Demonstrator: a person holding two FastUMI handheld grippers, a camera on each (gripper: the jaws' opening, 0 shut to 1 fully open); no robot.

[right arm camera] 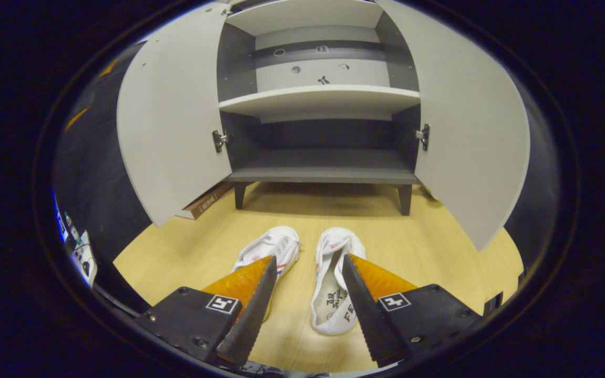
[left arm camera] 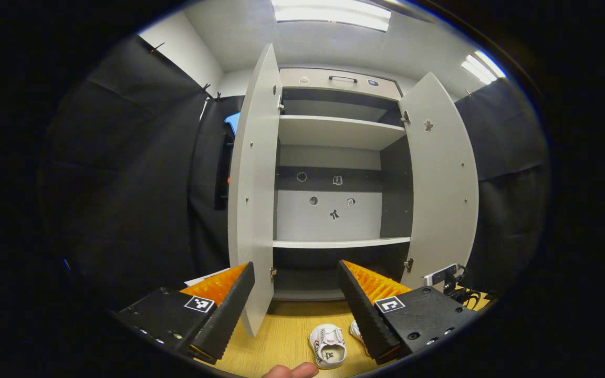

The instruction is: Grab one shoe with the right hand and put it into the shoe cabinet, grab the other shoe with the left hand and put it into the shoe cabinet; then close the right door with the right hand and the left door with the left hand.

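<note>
Left gripper view riding high, facing straight into open shoe cabinet (left arm camera: 334,184) from mid-shelf level, ceiling lights showing above, strip of wooden floor (left arm camera: 287,331) below. Right gripper view riding lower, tilting down at floor (right arm camera: 428,247), sitting close above pair of white shoes (right arm camera: 334,273), facing cabinet's bottom compartment (right arm camera: 323,152). Both views sharing cabinet interior, both open doors, shoes, floor.

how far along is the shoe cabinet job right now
Nothing looks done yet. Both shoes, the left shoe and the right shoe, sit on the wooden floor before the cabinet. The right gripper hovers open above them; the left gripper is open, facing the shelves. Left: stowing both shoes, closing the left door and right door.
</note>
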